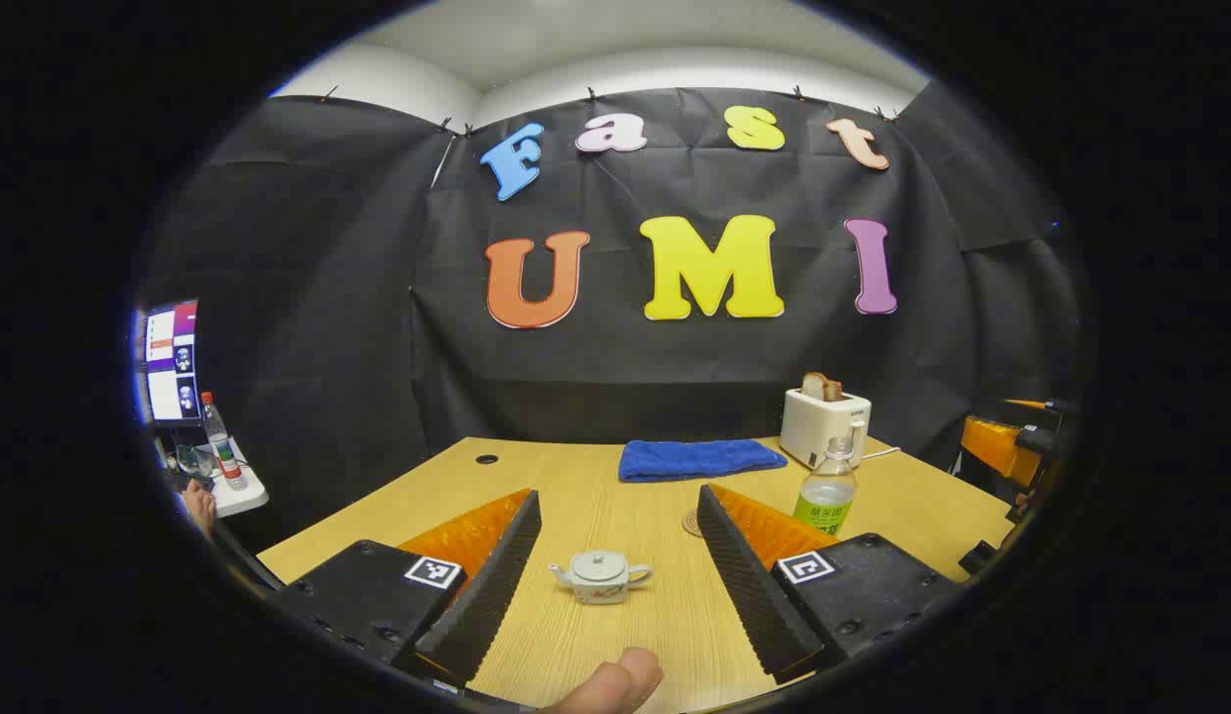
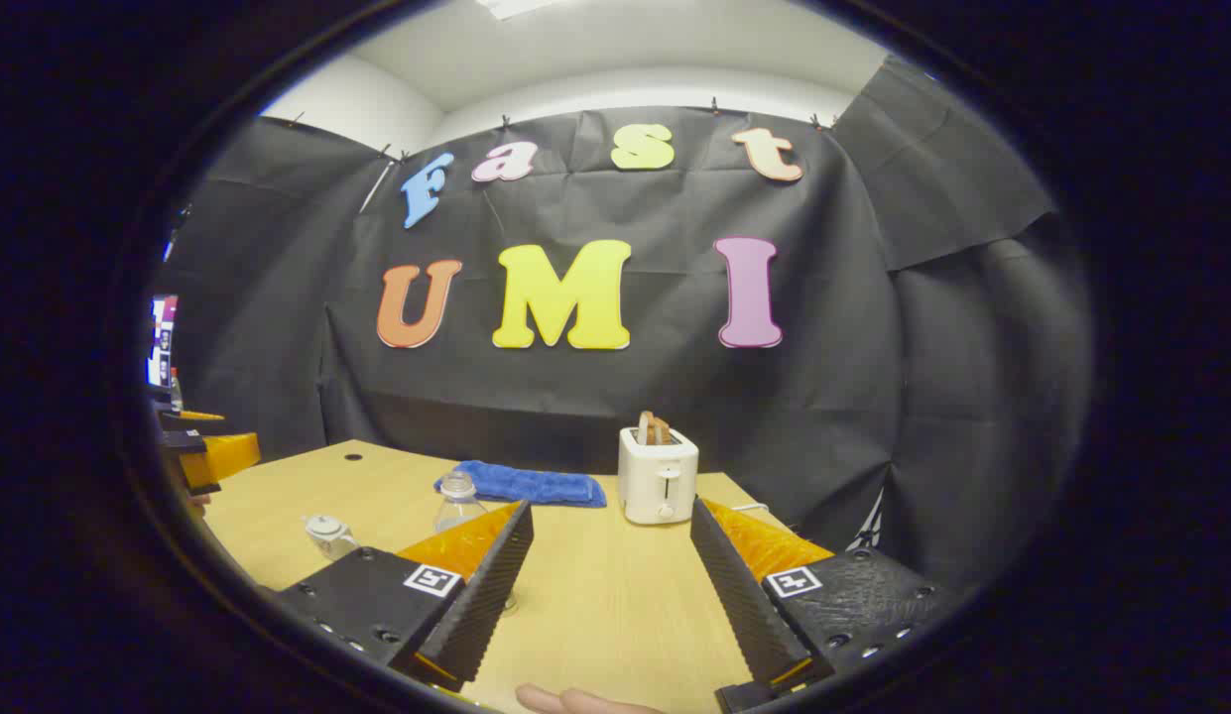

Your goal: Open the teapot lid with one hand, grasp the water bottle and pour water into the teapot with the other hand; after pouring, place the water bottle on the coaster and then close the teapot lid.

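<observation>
Teapot (image 1: 600,576) upright on the wooden table (image 1: 615,635), lid on, spout toward the left of the left gripper view, framed between the spread fingers of the left gripper (image 1: 615,570) but touched by neither. Jaws wide apart, holding nothing. Water bottle (image 1: 826,491) standing farther back and to the right, cap on, partly hidden behind the right-hand finger. Round coaster (image 1: 691,524) lying flat just left of the bottle, half covered by the same finger. Blue towel (image 1: 698,459) folded near the table's far edge, white toaster (image 1: 823,424) beside it with bread in the slot. Fingertip of the holding hand (image 1: 610,684) at the bottom edge. In the right gripper view, right gripper (image 2: 610,585) also gaping, empty, aimed over bare table toward the toaster (image 2: 658,476). Teapot (image 2: 329,534) and bottle (image 2: 458,504) off to the left there, the bottle partly behind the left-hand finger; towel (image 2: 524,485) behind them.
</observation>
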